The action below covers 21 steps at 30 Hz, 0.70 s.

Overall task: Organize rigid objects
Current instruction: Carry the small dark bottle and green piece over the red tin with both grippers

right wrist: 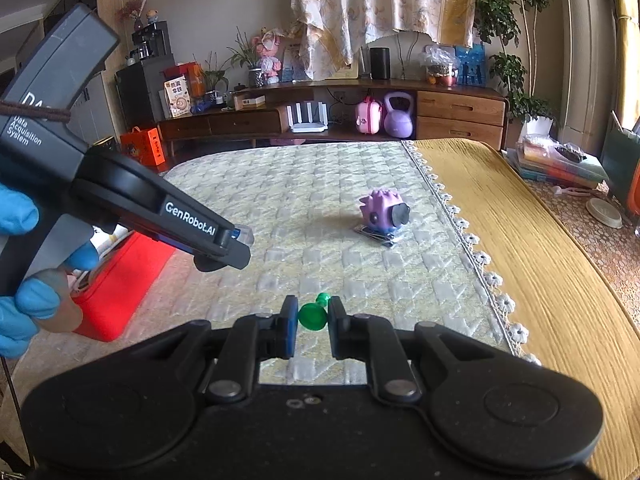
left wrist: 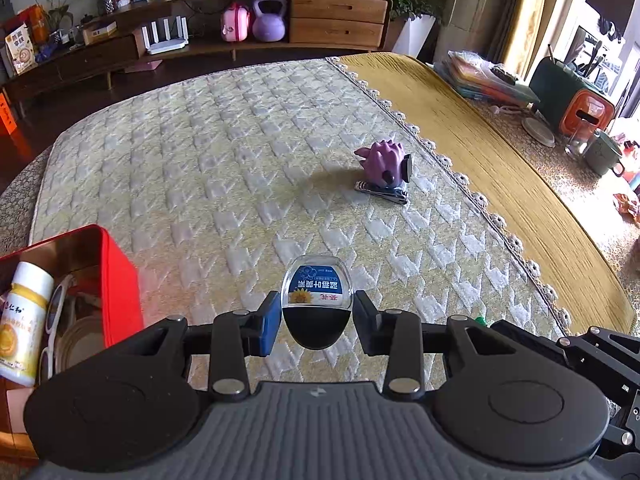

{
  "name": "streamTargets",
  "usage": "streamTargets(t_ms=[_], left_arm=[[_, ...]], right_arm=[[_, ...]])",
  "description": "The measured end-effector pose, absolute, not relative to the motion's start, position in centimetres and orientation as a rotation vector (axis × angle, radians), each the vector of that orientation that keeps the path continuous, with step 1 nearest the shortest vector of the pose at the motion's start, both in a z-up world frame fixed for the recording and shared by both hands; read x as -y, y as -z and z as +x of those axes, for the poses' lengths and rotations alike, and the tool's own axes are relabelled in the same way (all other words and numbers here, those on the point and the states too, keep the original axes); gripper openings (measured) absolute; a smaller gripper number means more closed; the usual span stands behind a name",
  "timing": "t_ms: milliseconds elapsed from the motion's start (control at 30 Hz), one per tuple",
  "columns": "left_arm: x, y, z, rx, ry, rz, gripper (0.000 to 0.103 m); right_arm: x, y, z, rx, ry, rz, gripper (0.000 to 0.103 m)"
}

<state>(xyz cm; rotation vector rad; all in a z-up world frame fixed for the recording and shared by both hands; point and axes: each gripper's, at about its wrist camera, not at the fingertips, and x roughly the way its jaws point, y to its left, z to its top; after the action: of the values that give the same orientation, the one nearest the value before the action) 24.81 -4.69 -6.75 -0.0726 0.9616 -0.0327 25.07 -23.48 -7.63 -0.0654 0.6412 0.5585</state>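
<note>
red tin (left wrist: 116,280) cut off at the left edge, contents half hidden. nail clipper (left wrist: 382,192) partly covered by purple toy (left wrist: 384,162). label print on held bottle (left wrist: 317,288) too small to read.

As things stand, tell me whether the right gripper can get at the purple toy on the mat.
Probably not yet. The right gripper is shut on a green piece, so its jaws are full. The path over the quilted mat to the purple toy looks free; the toy sits on nail clippers.
</note>
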Motion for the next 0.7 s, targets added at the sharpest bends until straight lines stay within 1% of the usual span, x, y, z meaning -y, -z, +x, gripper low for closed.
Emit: streamTargets(t_ms=[300, 700], left_arm=[[1.3, 4.0, 20.3, -0.938, 0.008, -0.100, 0.038], [-5.0, 2.5, 15.5, -0.906, -0.057, -0.137, 0.038]], right_arm=[[20.8, 5.0, 22.6, -0.611, -0.627, -0.080, 0.015], [15.5, 3.3, 20.6, -0.597, -0.717, -0.095, 0.015]])
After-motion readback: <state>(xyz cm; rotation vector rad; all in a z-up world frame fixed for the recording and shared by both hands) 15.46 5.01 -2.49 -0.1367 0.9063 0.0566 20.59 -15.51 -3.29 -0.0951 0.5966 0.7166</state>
